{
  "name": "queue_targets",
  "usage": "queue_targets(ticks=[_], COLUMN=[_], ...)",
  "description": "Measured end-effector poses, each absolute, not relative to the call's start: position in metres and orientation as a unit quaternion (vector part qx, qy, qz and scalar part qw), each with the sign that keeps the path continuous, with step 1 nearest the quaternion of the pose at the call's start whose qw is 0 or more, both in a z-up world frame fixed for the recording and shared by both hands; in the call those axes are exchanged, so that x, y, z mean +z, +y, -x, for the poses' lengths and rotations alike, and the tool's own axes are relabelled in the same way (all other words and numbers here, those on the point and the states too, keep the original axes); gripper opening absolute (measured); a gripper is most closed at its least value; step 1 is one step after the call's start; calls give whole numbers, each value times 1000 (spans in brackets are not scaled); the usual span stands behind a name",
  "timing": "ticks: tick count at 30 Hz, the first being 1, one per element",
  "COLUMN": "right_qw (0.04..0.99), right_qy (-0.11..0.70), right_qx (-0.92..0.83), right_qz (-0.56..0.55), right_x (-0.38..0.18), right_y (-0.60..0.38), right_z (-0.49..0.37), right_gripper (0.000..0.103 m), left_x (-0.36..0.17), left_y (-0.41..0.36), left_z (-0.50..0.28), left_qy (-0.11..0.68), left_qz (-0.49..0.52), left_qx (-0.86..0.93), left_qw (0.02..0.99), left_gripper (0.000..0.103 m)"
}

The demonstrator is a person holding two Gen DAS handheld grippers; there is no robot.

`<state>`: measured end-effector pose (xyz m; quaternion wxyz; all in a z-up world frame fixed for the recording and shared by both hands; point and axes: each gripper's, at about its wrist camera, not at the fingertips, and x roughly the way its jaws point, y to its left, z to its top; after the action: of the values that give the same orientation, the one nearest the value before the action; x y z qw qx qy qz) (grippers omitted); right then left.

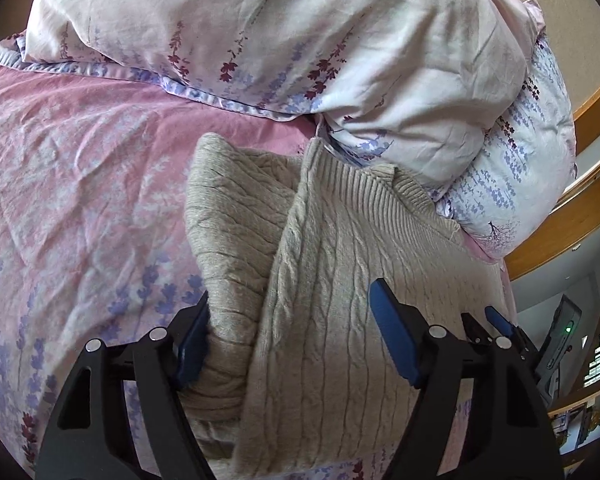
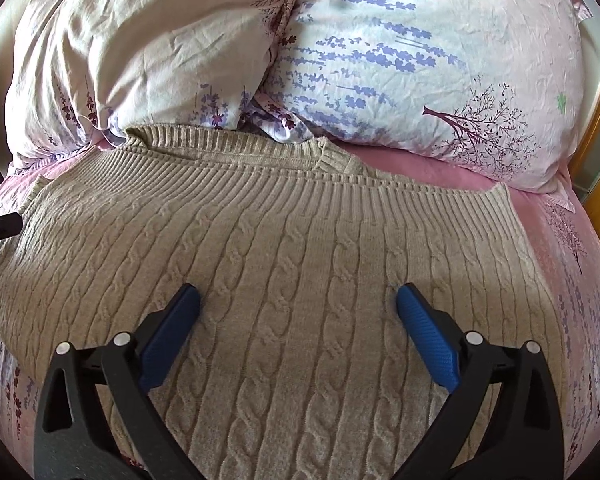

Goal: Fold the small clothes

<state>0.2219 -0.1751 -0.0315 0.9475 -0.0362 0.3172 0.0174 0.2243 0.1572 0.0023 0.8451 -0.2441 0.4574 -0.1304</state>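
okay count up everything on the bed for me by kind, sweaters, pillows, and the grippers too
Sweaters: 1, the beige cable-knit sweater, partly folded.
Pillows: 2, the cream floral pillow and the pale blue floral pillow.
Hand-held grippers: 2, the left hand-held gripper and the right hand-held gripper, both open over the sweater.
Total: 5, all on the pink bedsheet.

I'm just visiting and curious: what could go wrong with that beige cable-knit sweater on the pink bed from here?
The beige cable-knit sweater lies against the floral pillows, so its ribbed hem could catch there. The left gripper straddles a bunched fold and might pinch several layers together. The right gripper is open, holding nothing down.
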Motion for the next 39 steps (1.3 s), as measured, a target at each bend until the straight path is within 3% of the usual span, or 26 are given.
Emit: queue_targets(ticks=[5,8,9,12,23,32,39], right_qw=[948,947,947,947,944,946,952], right_qy=[317,318,318,318,327,320,276], right_qx=[19,20,20,18,22,60,111], right_qz=[34,33,33,33,36,12,-67], right_x=[-33,-33,-33,-33,-33,-26,-19], right_y=[-176,-176,-176,-175,-173,-208,-281], right_z=[-223,-223,-223,-222,-222,-193,-149], right_gripper=[99,99,99,99,99,99,99], left_x=[2,0,-1,1,49,75,72], left_y=[157,160,162,165,132,53,-45], left_z=[-228,-230,-230,-229,-222,-232,-246], left_qy=[463,468,469,466,411,400,422], left_qz=[272,291,301,329,382,376,353], left_qx=[-130,-124,-122,-128,-218,-295,-347], left_qw=[834,825,821,811,798,782,760], left_gripper=[60,44,34,25,23,23,22])
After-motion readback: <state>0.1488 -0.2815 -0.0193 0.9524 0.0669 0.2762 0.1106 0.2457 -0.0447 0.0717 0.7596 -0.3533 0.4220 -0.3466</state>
